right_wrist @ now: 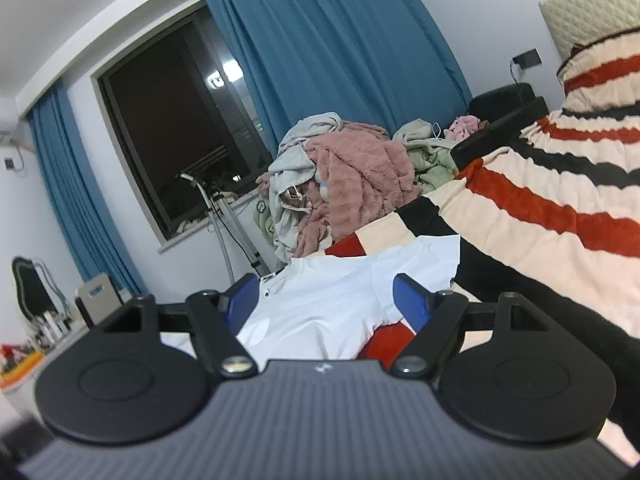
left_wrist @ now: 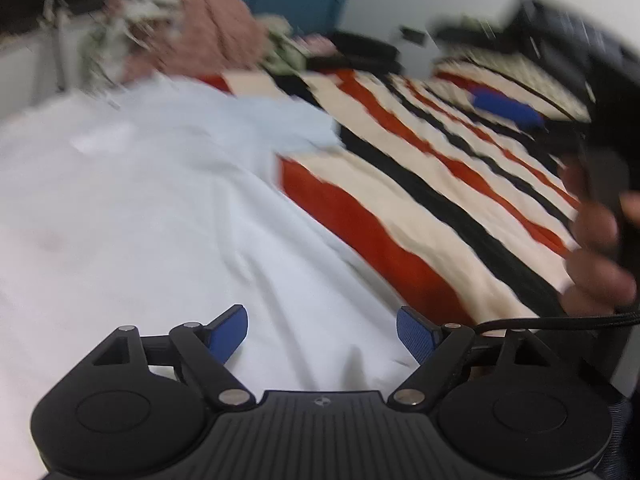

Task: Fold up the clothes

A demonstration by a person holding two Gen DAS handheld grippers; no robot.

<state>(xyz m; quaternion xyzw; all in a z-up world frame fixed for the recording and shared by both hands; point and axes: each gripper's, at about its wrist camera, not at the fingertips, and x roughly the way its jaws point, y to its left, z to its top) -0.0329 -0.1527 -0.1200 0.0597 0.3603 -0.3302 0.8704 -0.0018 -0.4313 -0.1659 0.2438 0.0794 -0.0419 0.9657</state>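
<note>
Left wrist view, blurred: your left tongs [left_wrist: 322, 336] are released above the white cotton shirt [left_wrist: 140, 216], which lies on the red, cream and black striped blanket [left_wrist: 440, 184]; your hand [left_wrist: 600, 248] at right edge.

Right wrist view: your right tongs [right_wrist: 322, 300] are released, low over shirt [right_wrist: 340, 296]. Behind: pile of pink and grey clothes [right_wrist: 344, 176], blue curtains [right_wrist: 328, 48], dark window [right_wrist: 176, 120].

Open right gripper [right_wrist: 322, 300], white shirt [right_wrist: 340, 292], striped blanket [right_wrist: 540, 208]
</note>
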